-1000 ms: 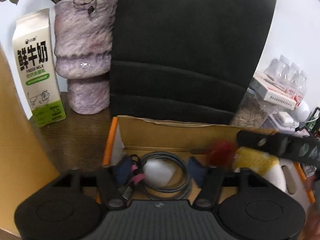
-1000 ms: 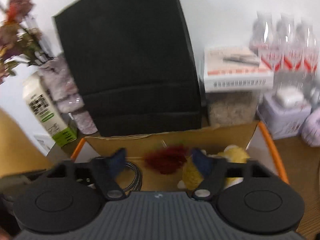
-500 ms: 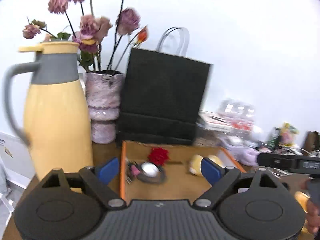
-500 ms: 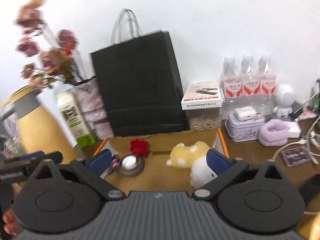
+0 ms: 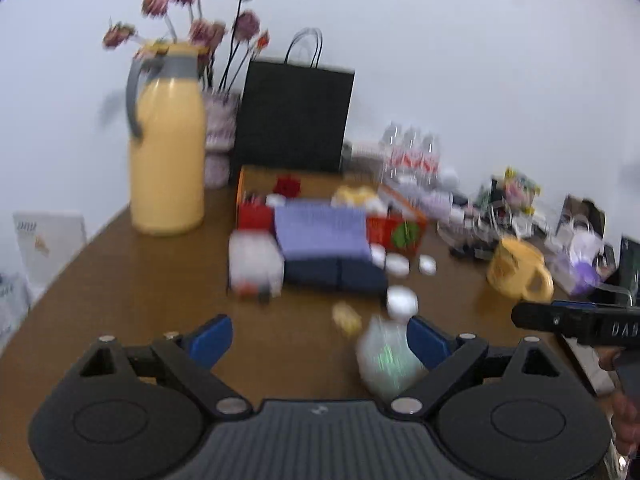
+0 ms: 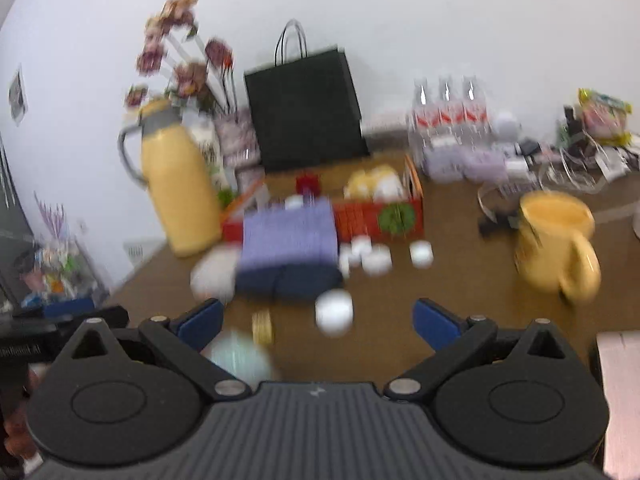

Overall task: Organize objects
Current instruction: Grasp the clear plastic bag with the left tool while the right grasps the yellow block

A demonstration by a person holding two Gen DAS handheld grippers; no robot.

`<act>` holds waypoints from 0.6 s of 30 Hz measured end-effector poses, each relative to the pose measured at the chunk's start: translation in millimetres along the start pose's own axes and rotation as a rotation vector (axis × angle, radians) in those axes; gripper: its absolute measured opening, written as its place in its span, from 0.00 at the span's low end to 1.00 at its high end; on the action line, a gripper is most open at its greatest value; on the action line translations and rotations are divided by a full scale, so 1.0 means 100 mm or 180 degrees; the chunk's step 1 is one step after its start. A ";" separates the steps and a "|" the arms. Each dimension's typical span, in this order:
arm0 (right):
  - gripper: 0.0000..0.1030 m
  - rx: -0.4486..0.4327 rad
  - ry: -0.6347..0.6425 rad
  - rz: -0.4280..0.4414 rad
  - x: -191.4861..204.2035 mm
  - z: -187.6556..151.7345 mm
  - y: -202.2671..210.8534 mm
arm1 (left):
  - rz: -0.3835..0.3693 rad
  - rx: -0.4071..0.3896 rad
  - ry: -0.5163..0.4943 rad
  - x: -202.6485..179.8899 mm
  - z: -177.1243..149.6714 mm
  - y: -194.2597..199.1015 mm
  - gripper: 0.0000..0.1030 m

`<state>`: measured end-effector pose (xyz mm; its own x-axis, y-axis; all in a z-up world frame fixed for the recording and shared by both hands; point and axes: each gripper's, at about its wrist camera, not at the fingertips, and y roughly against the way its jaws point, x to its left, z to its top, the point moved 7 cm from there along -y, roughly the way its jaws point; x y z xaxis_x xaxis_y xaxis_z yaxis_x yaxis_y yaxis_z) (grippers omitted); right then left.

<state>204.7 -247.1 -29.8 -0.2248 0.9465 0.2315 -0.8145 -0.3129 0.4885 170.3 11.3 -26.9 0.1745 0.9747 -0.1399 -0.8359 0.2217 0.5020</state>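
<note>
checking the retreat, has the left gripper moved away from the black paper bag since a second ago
Yes. The left gripper has pulled back and up: the black paper bag, which filled its view before, now looks small and far beyond the open, empty jaws.

A plain white wall [image 5: 460,60] ran behind the whole scene, evenly lit and without hard shadows; a small paper or picture [image 6: 17,96] hung on it at the far left of the right wrist view, too blurred to read; a brown wooden table [image 5: 132,292] filled the lower half of both views, its near edge curving away to the left; beyond that edge, low at the left, stood a dark shelf or cabinet [image 6: 16,232], blurred.
</note>
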 end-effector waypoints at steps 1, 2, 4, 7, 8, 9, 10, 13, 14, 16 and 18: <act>1.00 0.0058 0.0037 -0.0046 0.00 -0.14 0.06 | -0.0017 0.0046 -0.0064 -0.04 -0.08 0.03 0.91; 1.00 0.0107 0.0075 -0.0099 0.00 -0.23 0.10 | -0.0053 0.0063 -0.0135 -0.09 -0.14 0.04 0.92; 1.00 0.0172 0.0097 -0.0173 0.00 -0.36 0.13 | -0.0130 0.0084 -0.0303 -0.23 -0.21 0.01 0.92; 1.00 0.0102 0.0155 -0.0258 0.02 -0.35 0.12 | -0.0193 0.0051 -0.0441 -0.40 -0.22 -0.16 0.92; 1.00 0.0033 0.0220 -0.0306 0.04 -0.32 0.14 | -0.0210 0.0045 -0.0483 -0.45 -0.22 -0.23 0.92; 1.00 -0.0056 0.0307 -0.0338 0.06 -0.28 0.15 | -0.0234 0.0042 -0.0509 -0.50 -0.22 -0.33 0.92; 1.00 -0.0114 0.0373 -0.0343 0.08 -0.25 0.15 | -0.0310 0.0017 -0.0533 -0.57 -0.21 -0.46 0.92; 0.98 -0.0175 0.0426 -0.0344 0.08 -0.20 0.11 | -0.0329 0.0087 -0.0632 -0.69 -0.21 -0.91 0.85; 0.97 -0.0165 0.0404 -0.0364 0.07 -0.19 0.07 | -0.0225 0.0181 -0.0702 -0.70 -0.23 -1.02 0.77; 0.93 -0.0128 0.0457 -0.0523 0.04 -0.19 -0.02 | -0.0194 0.0355 -0.0770 -0.66 -0.30 -1.13 0.46; 0.93 -0.0109 0.0590 -0.0620 0.07 -0.21 -0.11 | -0.0259 0.0347 -0.0553 -0.47 -0.31 -1.08 0.43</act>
<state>201.2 -235.5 -51.4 -0.1535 0.9879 -0.0237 -0.8690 -0.1235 0.4792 236.2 -59.8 -101.6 0.3340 0.9417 -0.0393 -0.7558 0.2925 0.5859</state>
